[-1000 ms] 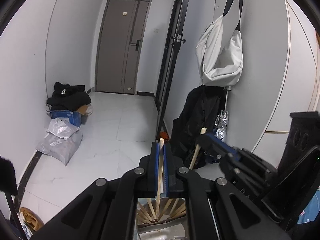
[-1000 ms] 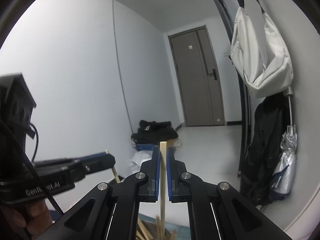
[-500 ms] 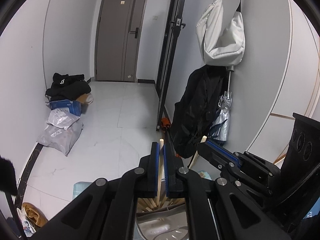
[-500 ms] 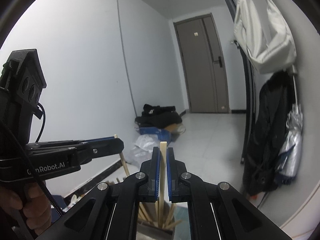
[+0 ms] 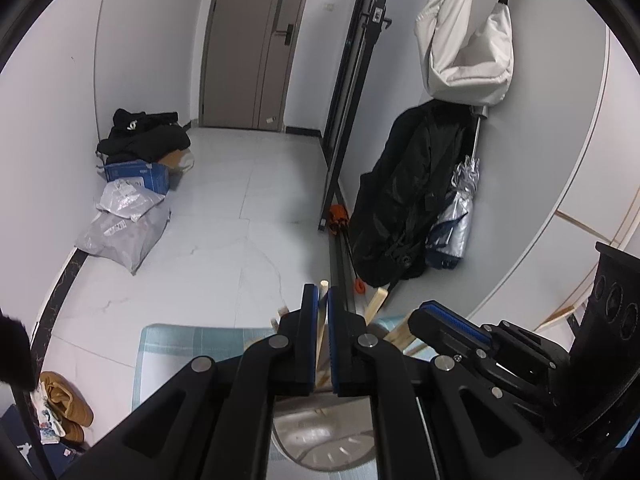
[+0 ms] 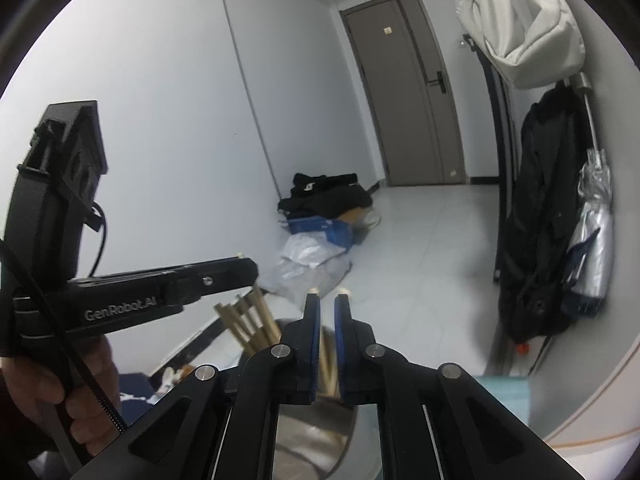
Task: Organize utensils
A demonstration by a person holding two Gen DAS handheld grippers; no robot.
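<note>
Opened since earlier, right gripper faces left gripper marked "GenRobot.AI".

White tiled floor carries grey plastic bags; a blue box; brown shoes.

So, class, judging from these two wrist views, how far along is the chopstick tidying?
Done: several chopsticks already stand in the metal cup. In hand: the left tongs are shut on one chopstick above the cup, while the right tongs are open and hold nothing. Left: lowering and releasing that stick. Whether more utensils wait elsewhere is not shown.
</note>
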